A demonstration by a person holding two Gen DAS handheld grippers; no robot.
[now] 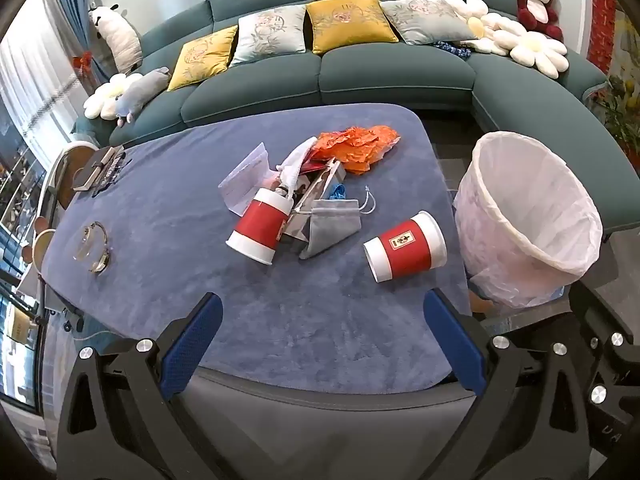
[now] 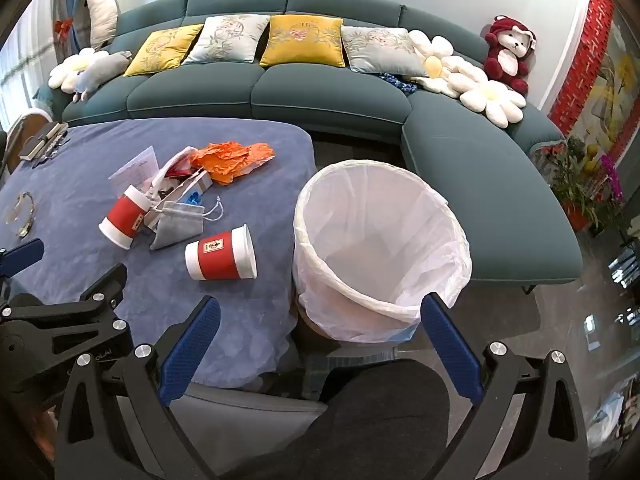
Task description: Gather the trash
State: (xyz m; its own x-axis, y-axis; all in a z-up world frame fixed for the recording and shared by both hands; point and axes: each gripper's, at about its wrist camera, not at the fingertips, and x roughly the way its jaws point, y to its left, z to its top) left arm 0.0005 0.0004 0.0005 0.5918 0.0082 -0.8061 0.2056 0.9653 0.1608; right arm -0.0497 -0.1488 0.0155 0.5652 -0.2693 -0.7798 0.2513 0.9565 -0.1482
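Trash piled mid-table (image 1: 280, 320): two cups, nearer cup (image 1: 406, 247) on its side at 1 o'clock, bin (image 1: 528, 216) at 2. Left gripper (image 1: 322, 340) and right gripper (image 2: 320, 340) both spread, empty. Nothing collected yet; next: reach, pinch nearer cup, drop in bin

The left tongs (image 1: 322, 340) hang wide open above the near edge of the blue-covered desk (image 1: 160, 248), gripping nothing. Two red-and-white cups lie tipped over — one (image 1: 406, 246) alone near the white-lined bin (image 1: 528, 220), the other (image 1: 262, 226) against a grey pouch (image 1: 332, 226) and orange wrapper (image 1: 356, 144).
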